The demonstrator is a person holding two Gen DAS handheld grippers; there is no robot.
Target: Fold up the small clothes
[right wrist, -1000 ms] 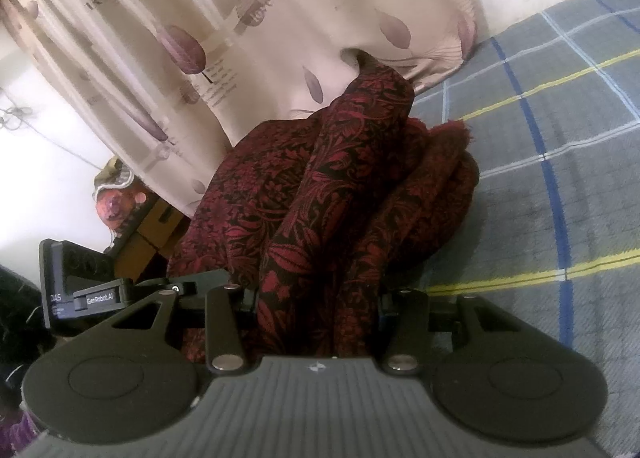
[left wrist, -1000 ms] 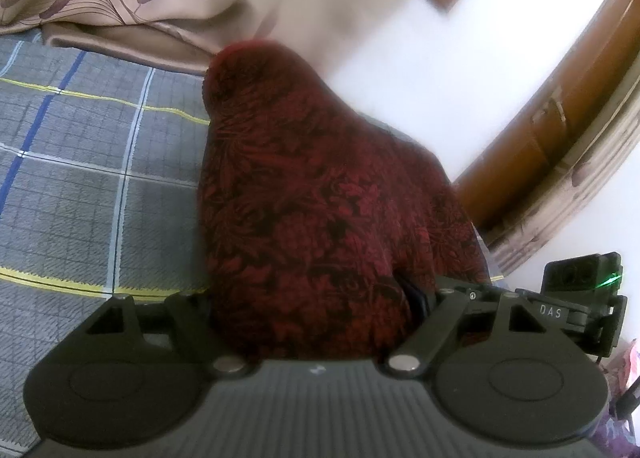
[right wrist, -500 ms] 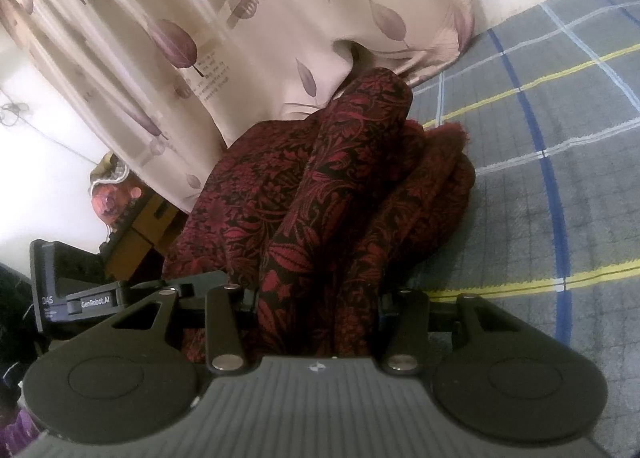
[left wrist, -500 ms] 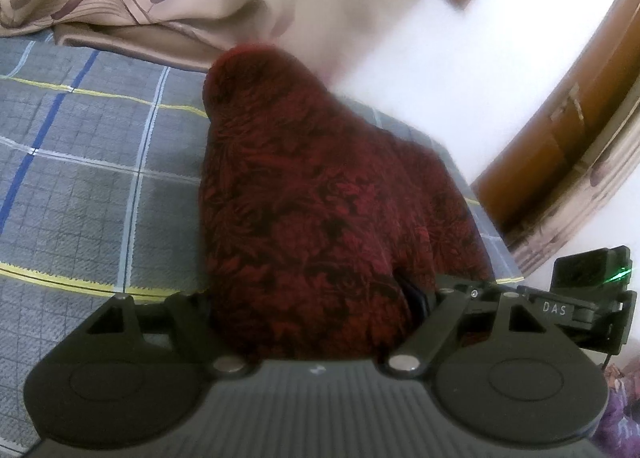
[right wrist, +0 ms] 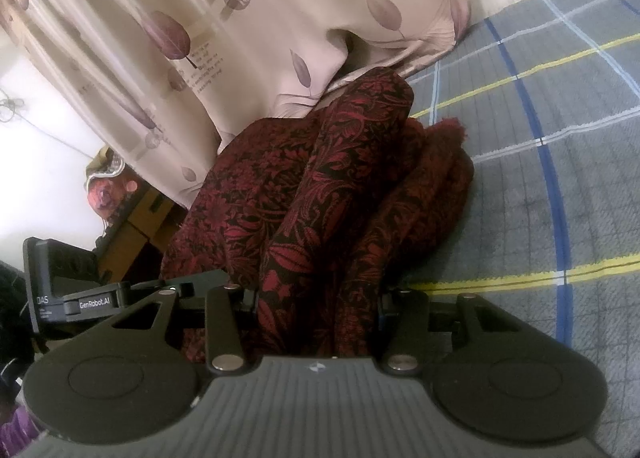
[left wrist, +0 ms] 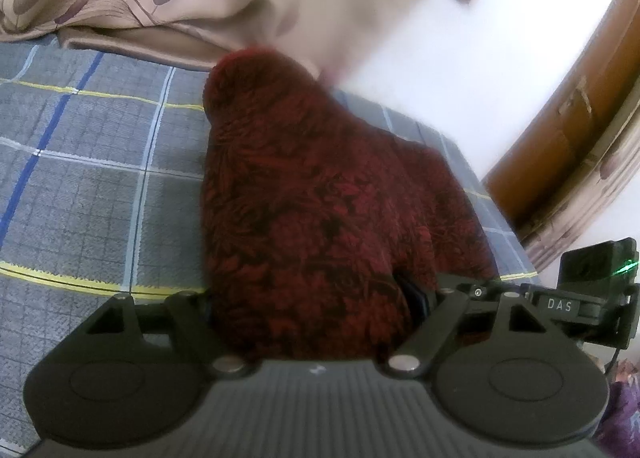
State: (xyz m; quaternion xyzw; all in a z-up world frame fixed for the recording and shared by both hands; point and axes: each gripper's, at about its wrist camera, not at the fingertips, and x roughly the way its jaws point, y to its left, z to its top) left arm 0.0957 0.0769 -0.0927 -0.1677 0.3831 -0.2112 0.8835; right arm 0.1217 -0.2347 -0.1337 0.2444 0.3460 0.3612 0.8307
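A dark red garment with a black floral print [left wrist: 320,198] hangs bunched over the grey plaid bed [left wrist: 100,178]. My left gripper [left wrist: 316,302] is shut on a thick wad of it, and the cloth hides both fingers. In the right wrist view the same garment [right wrist: 320,186] runs in folds away from my right gripper [right wrist: 316,298], which is shut on a narrower bunch. The two grippers sit close side by side: the right one's body [left wrist: 580,298] shows at the left view's edge, and the left one's body [right wrist: 76,298] at the right view's edge.
A beige leaf-print curtain [right wrist: 280,18] hangs down onto the far side of the bed [right wrist: 540,138]. A brown wooden door frame [left wrist: 580,118] and a white wall stand beyond the bed's edge. Cluttered furniture [right wrist: 120,194] sits low on the left of the right wrist view.
The left wrist view has tilted slightly, so the curtain and garment sit a little lower in frame. Both grips on the garment are unchanged, and the right view has barely shifted.
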